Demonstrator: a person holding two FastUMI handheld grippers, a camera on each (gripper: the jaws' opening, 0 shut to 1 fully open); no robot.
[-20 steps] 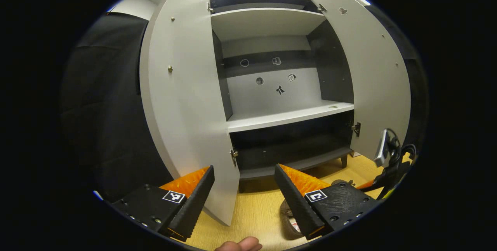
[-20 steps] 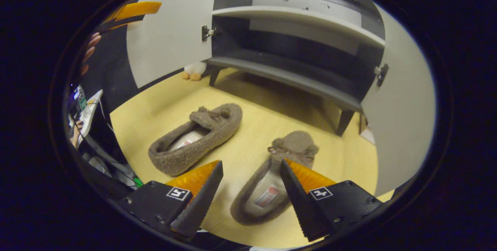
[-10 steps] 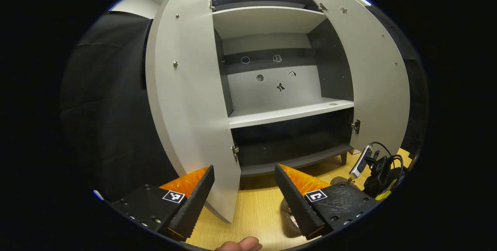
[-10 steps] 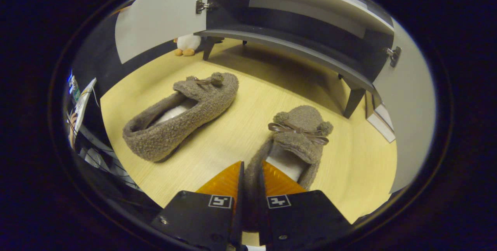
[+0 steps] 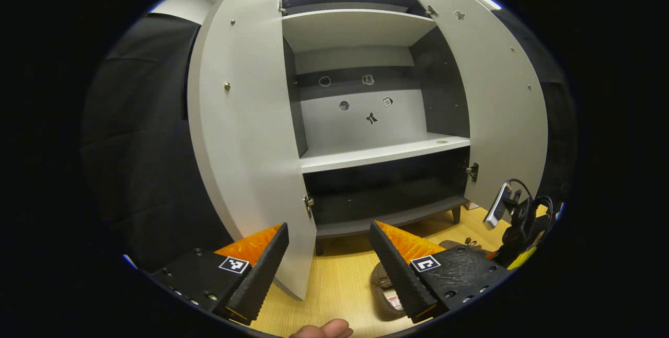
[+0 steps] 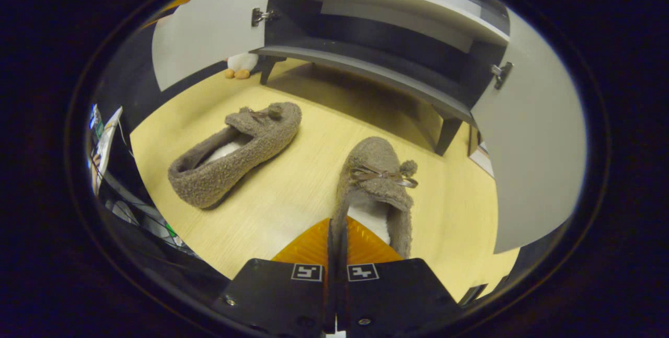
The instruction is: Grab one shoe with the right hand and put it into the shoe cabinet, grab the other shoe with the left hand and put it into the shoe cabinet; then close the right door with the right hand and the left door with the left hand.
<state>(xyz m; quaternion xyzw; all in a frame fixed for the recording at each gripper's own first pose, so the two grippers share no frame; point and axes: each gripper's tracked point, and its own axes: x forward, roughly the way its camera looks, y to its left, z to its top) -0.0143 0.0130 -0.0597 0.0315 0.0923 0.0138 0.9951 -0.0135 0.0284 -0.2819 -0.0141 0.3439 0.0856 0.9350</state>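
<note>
The right hand-held gripper is clamped on the side wall of a fuzzy brown shoe, both fingers pressed flat against the collar near the heel, toe pointing toward the open shoe cabinet — the first step of the task, the grab with the right hand, looks just made. Whether the shoe has cleared the wooden floor cannot be told. The other shoe lies on its sole to the left, apart from the first, toe also toward the cabinet.

The next move calls for a lift and a forward carry onto the low dark shelf, keeping the soft collar from slipping out of the pinch and steering clear of the right door, which stands open just beside the path.

The left hand-held gripper hovers with its fingers wide apart, holding nothing, aimed level at the cabinet interior between the left door and the right one. A fingertip of the person shows at that view's lower edge — the tool is held low, near floor height.
</note>
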